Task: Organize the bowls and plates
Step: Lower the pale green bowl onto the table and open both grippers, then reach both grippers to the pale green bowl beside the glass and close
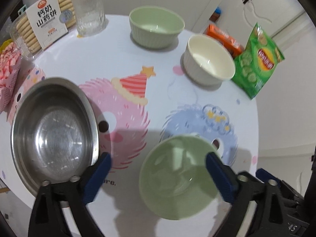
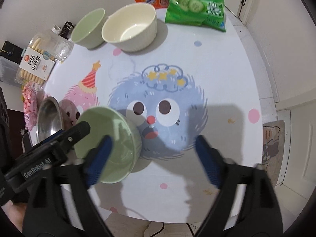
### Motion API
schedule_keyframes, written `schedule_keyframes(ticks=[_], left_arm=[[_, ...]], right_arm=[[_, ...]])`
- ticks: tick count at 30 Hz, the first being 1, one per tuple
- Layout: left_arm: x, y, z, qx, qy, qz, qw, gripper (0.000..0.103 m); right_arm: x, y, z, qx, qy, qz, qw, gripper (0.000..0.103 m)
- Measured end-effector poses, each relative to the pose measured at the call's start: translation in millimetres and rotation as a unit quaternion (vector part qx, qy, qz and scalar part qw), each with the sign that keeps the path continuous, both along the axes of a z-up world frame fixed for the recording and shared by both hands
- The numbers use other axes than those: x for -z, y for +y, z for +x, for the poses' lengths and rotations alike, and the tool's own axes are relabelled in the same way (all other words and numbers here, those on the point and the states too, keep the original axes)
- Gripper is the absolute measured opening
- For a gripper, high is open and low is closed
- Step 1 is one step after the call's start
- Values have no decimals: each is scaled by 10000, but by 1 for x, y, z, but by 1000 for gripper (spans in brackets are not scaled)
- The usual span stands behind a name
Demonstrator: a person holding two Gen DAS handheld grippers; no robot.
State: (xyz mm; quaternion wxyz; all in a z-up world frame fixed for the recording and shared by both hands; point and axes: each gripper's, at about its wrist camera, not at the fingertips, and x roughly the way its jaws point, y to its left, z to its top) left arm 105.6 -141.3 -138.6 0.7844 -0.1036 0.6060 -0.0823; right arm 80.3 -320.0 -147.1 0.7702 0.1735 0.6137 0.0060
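Round table [image 1: 197, 102], cartoon cloth. Steel bowl [image 1: 55, 134] sits near left. Near green bowl [image 1: 177, 177] stands just right of it, apart, at the near edge. Ribbed green bowl [image 1: 156, 27] and cream bowl [image 1: 209, 61] wait far, side by side. My left gripper [image 1: 158, 169] hangs over the near green bowl, jaws wide, right finger over its rim; contact unclear. Right gripper [image 2: 152, 158] wide, empty, bowl at its left finger. I judge the left hand nearer.
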Motion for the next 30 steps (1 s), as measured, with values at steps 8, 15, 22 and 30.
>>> schedule_keyframes(ticks=[8, 15, 22, 30], left_arm=[[-33, 12, 14, -98, -285, 90, 9995, 103], [-44, 33, 45, -271, -213, 47, 9994, 103], [-43, 49, 89, -501, -61, -82, 9987, 103], [-20, 60, 139, -856, 258, -86, 9960, 103]], right_arm=[[-25, -8, 15, -126, -185, 33, 9997, 102], [-45, 2, 46, -323, -347, 170, 9987, 102], [-65, 22, 102, -532, -485, 68, 9974, 102], [-61, 49, 177, -787, -411, -94, 9960, 102]])
